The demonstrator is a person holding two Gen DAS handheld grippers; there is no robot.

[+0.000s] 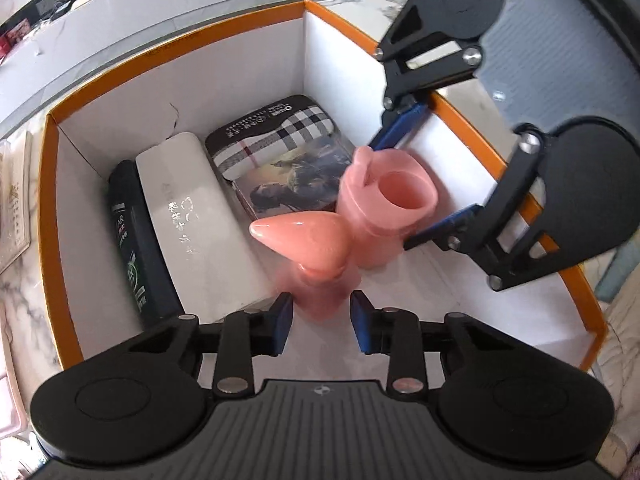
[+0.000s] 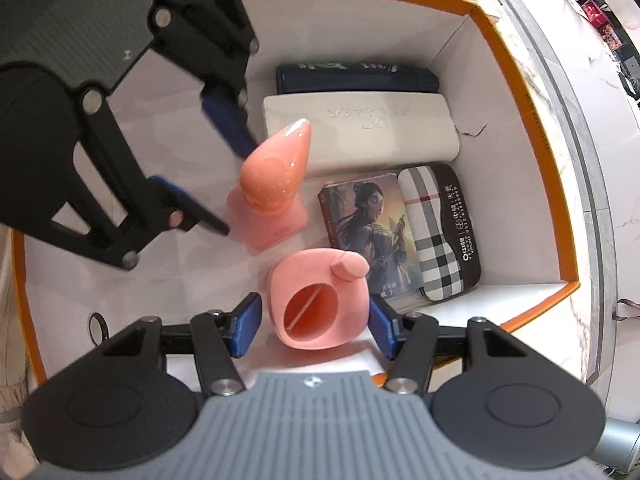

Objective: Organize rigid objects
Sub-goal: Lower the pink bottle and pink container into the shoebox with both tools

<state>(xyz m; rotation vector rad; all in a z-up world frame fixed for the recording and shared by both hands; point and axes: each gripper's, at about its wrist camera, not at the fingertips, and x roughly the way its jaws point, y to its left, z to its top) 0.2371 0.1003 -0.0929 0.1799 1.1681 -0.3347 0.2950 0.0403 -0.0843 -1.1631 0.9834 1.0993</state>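
Orange-rimmed box (image 1: 188,36), white inside, sits on a marble-patterned counter (image 1: 24,288); both grippers point down into it.

Along one wall: a dark bottle (image 1: 132,240) lying flat, a white oblong case (image 1: 192,216) just beside it, then a plaid-patterned case (image 1: 272,132) with a card box bearing a painted figure (image 1: 292,184) touching its side.

Left gripper (image 1: 322,316): jaws partly open, straddling the flat base of a pink cone-shaped object (image 1: 304,240). Blue pads (image 1: 282,324) stand to either side of the base with a visible gap on each; no press seen. The cone's base rests on the box floor, tip leaning toward the white case. Base is motion-blurred in the left wrist view.

Right gripper (image 2: 316,324): jaws partly open around a pink hollow cup-like piece with a small knob (image 2: 316,300). From the right wrist view, the pads (image 2: 246,330) lie close to its sides; contact cannot be told. The piece stands just beside the cone and touches the card box.
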